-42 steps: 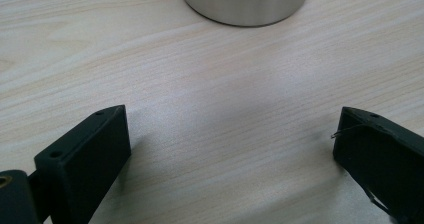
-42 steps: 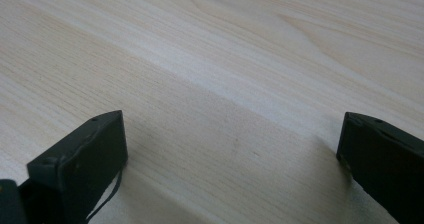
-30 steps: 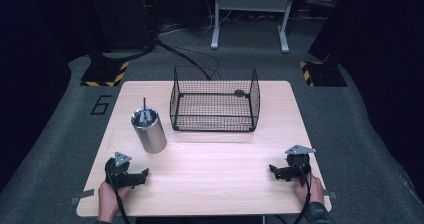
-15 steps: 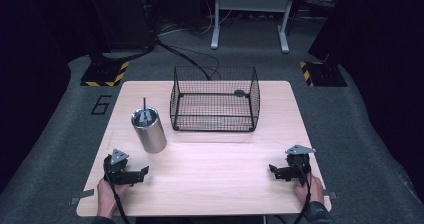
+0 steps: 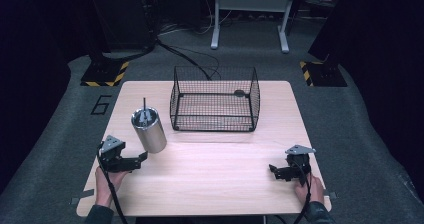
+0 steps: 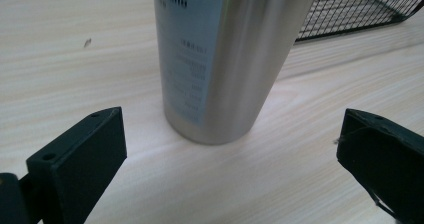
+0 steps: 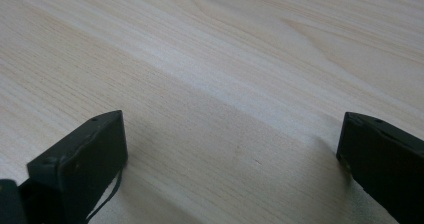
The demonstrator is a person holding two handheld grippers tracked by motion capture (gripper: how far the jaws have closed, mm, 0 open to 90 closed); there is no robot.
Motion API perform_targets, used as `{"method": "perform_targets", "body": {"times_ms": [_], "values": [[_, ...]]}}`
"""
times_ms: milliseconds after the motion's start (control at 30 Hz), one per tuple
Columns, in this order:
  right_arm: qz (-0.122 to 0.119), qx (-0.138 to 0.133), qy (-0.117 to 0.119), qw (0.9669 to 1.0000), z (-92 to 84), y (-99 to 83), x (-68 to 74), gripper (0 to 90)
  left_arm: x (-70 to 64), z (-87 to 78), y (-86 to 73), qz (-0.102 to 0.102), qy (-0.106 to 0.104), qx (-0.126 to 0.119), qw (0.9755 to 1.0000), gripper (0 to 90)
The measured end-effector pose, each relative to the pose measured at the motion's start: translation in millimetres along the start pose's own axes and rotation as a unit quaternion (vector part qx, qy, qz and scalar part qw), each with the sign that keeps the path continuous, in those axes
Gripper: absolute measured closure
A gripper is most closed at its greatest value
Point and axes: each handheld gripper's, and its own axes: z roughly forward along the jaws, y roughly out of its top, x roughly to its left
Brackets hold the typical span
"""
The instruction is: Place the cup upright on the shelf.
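A steel tumbler [image 5: 149,130] with a thin rod sticking up from it stands upright on the wooden table [image 5: 215,179], left of middle. My left gripper [image 5: 140,159] sits just in front of the tumbler, open, jaws aimed at its base. In the left gripper view the tumbler [image 6: 225,59] rises close ahead of the spread jaws, apart from both, and carries a printed label. My right gripper [image 5: 273,170] rests open near the table's front right, with bare wood [image 7: 225,84] between its jaws.
A black wire basket [image 5: 215,101] stands at the back middle of the table, just right of the tumbler; a small dark object lies in its far right corner. Its corner [image 6: 360,9] shows behind the tumbler. Grey floor and stand legs lie beyond.
My left gripper has moved forward and right, closer to the tumbler's base. The right gripper has stayed put.
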Motion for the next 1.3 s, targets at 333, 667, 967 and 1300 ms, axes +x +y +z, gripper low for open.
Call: {"method": "perform_targets", "body": {"times_ms": [333, 667, 967, 1300], "values": [[0.000, 0.000, 0.000, 1.0000, 0.1, 0.1, -0.1, 0.0, 1.3, 0.7, 28.1, 0.010, -0.023, -0.018, 0.9995, 0.0], [-0.003, -0.001, 0.001, 1.0000, 0.2, 0.1, -0.5, 0.0, -1.7, 13.0, 50.1, 0.014, -0.031, -0.032, 0.9989, 0.0], [-0.003, -0.001, 0.001, 1.0000, 0.2, 0.1, -0.5, 0.0, -5.1, 25.5, 59.7, 0.001, -0.022, -0.044, 0.9988, 0.0], [-0.003, -0.001, 0.001, 1.0000, 0.2, 0.2, -0.5, 0.0, -10.9, 38.5, 63.5, 0.010, 0.018, -0.048, 0.9986, 0.0]]}}
